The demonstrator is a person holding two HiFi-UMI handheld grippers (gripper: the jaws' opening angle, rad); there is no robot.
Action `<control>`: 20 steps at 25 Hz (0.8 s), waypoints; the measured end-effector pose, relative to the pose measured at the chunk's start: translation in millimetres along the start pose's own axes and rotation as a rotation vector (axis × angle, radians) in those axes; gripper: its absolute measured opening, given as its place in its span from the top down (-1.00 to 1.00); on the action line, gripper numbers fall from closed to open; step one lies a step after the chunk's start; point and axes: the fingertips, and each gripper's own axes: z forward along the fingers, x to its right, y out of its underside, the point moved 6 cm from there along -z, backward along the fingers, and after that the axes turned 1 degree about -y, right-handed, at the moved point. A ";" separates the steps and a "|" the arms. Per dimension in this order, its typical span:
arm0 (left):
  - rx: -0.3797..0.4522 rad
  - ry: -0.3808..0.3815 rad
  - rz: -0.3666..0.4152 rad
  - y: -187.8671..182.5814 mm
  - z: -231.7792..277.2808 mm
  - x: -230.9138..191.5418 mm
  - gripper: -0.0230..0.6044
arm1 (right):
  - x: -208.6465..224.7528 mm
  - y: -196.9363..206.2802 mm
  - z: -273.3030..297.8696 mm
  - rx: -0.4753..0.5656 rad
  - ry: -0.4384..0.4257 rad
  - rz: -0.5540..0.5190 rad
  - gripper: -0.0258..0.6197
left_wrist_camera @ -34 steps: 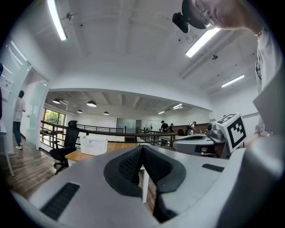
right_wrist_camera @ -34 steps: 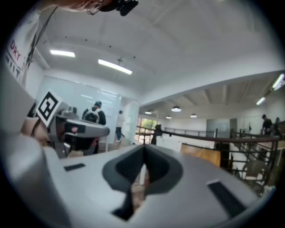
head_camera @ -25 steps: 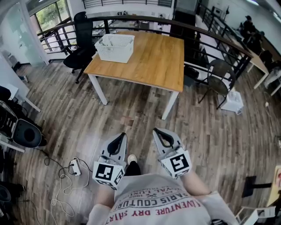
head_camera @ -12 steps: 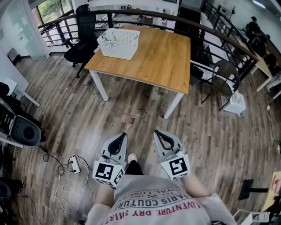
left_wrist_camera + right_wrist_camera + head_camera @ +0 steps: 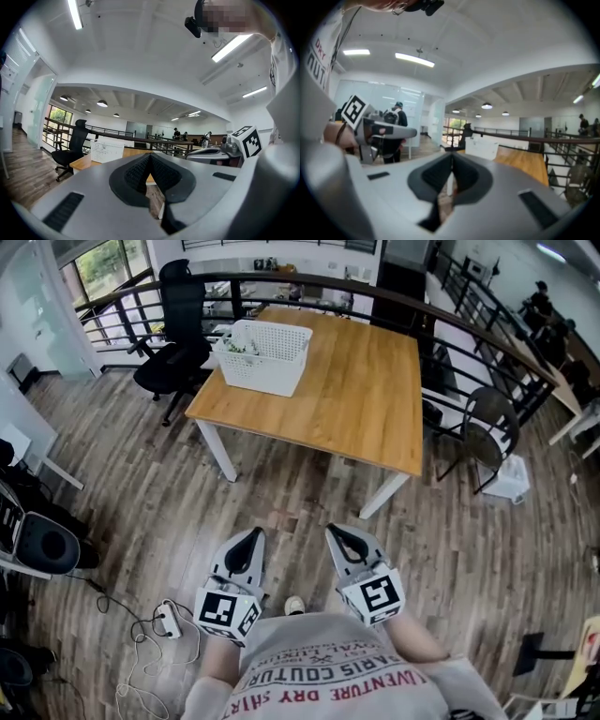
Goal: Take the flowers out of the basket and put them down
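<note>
A white slatted basket (image 5: 263, 355) stands on the far left part of a wooden table (image 5: 356, 390), with pale flowers just showing inside it (image 5: 238, 346). The basket also shows small and far off in the left gripper view (image 5: 107, 151) and in the right gripper view (image 5: 482, 147). My left gripper (image 5: 251, 536) and right gripper (image 5: 335, 532) are held side by side close to my body, over the floor and well short of the table. Both are shut with nothing between their jaws.
A black office chair (image 5: 176, 334) stands left of the table, a dark round chair (image 5: 489, 423) to its right. A railing (image 5: 309, 282) runs behind the table. A power strip and cable (image 5: 169, 620) lie on the wood floor at my left. People stand far off.
The table and basket have come closer and lower in the head view as I walk towards them. Both grippers keep the same shut pose.
</note>
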 end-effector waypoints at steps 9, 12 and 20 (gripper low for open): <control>-0.015 -0.066 -0.045 -3.7 27.0 -85.7 0.85 | -0.5 -19.9 99.4 0.006 -0.094 0.051 0.83; -0.012 -0.118 -0.061 -1.0 33.0 -114.1 0.85 | 8.1 -27.7 133.0 0.025 -0.133 0.100 0.83; -0.044 -0.199 -0.084 10.8 89.9 -193.9 0.85 | 44.8 -18.2 245.8 0.005 -0.175 0.032 0.83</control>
